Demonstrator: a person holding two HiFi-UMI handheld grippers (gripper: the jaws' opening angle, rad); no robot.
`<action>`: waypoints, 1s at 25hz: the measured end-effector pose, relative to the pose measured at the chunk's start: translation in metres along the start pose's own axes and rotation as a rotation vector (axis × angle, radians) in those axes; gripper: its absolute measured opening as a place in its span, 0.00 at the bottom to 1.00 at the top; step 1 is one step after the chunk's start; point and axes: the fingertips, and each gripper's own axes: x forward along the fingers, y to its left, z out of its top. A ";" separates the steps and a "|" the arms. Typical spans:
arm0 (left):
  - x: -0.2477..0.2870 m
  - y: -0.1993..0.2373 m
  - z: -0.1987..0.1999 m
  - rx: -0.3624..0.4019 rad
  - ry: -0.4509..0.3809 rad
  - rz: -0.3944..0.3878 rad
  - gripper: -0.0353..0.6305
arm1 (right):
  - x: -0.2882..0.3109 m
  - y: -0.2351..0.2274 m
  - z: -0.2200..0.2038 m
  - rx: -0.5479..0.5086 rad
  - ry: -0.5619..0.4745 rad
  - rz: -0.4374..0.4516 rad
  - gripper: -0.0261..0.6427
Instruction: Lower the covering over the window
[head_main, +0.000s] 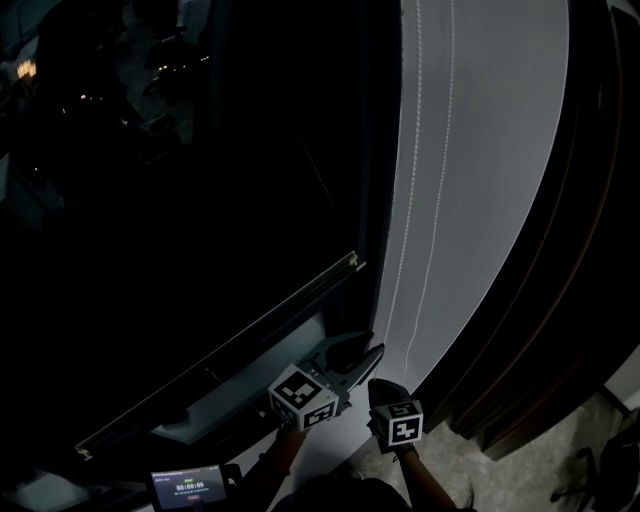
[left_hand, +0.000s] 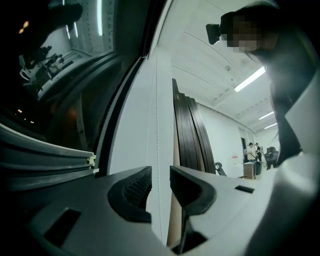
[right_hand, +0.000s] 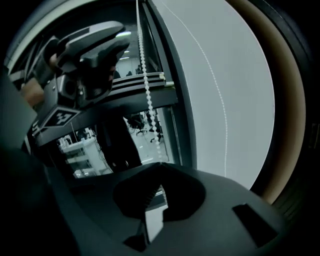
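- Plainly, our right tool (right_hand: 160, 167) is closed tight. The bead chain (right_hand: 148, 100) runs down from above straight into its meeting tips, and it is gripped there.
- Our left tool (left_hand: 160, 175) has its jaws apart. One strand of the chain passes up between the ribbed pads (left_hand: 137, 189), and neither pad presses on it.
- In the head view both tools sit low and close together at the foot of the white wall panel (head_main: 490, 150). The left one is a little higher and nearer the glass, with its marker cube (head_main: 303, 397) turned towards us.
- Two strands of the chain climb that panel side by side, near the dark window frame (head_main: 375, 200).
- We find the covering by its pale bottom rail (head_main: 225, 351), which crosses the dark window (head_main: 200, 200) on a slant. The rail's right end lies by the frame, just above the left tool.
- Above that rail everything is black, so we cannot tell fabric from glass there.
- In the right gripper view the rail sits above the jaws, and a lit room with chairs shows in the pane beneath it.
- Right of the panel stand dark wooden slats (head_main: 570, 300) — and a small lit screen (head_main: 187, 488) sits at the head view's bottom edge.
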 end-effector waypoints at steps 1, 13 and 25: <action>0.005 -0.003 0.001 0.005 -0.004 -0.017 0.20 | -0.002 0.002 -0.003 -0.001 0.003 0.001 0.06; 0.028 -0.012 0.020 0.040 -0.013 -0.055 0.15 | -0.015 0.007 -0.010 0.027 -0.005 0.039 0.06; 0.017 -0.008 0.021 -0.069 -0.078 -0.032 0.06 | -0.038 0.041 -0.022 0.006 -0.020 0.189 0.06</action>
